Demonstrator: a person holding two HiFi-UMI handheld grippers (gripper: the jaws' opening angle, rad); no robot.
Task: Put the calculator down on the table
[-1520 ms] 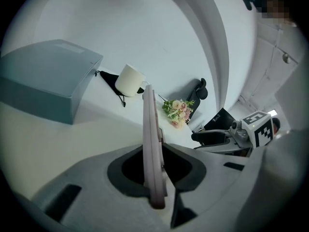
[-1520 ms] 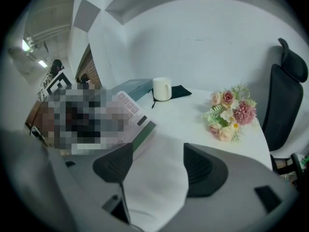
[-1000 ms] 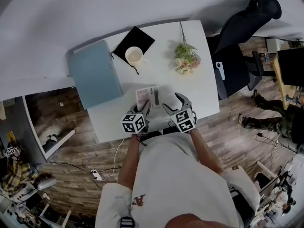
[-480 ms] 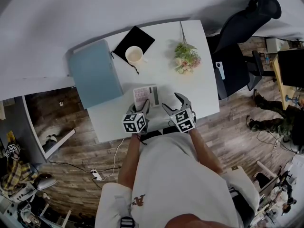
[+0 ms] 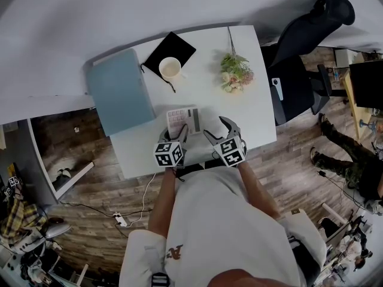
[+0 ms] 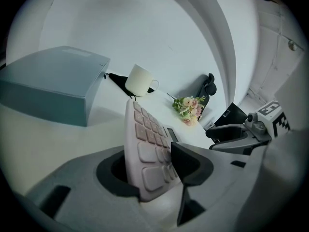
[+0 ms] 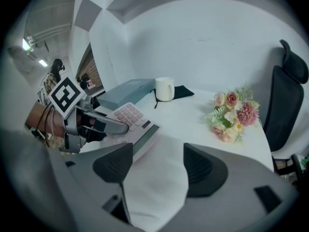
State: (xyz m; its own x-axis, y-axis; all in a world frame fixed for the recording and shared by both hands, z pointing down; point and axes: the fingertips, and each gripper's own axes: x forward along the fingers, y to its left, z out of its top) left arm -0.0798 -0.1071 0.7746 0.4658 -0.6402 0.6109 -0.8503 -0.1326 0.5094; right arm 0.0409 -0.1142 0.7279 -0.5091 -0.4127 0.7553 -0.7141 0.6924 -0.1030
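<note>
Pale-pink calculator [image 6: 145, 144]: between the left jaws, reaching out ahead of them, resting on white table [image 7: 193, 110].
Left gripper [image 6: 152, 168]: jaws opening, straddling the calculator's near end; keys face one pad.
Right gripper [image 7: 157, 168]: jaws spread, only bare tabletop between; calculator off to their left.
</note>
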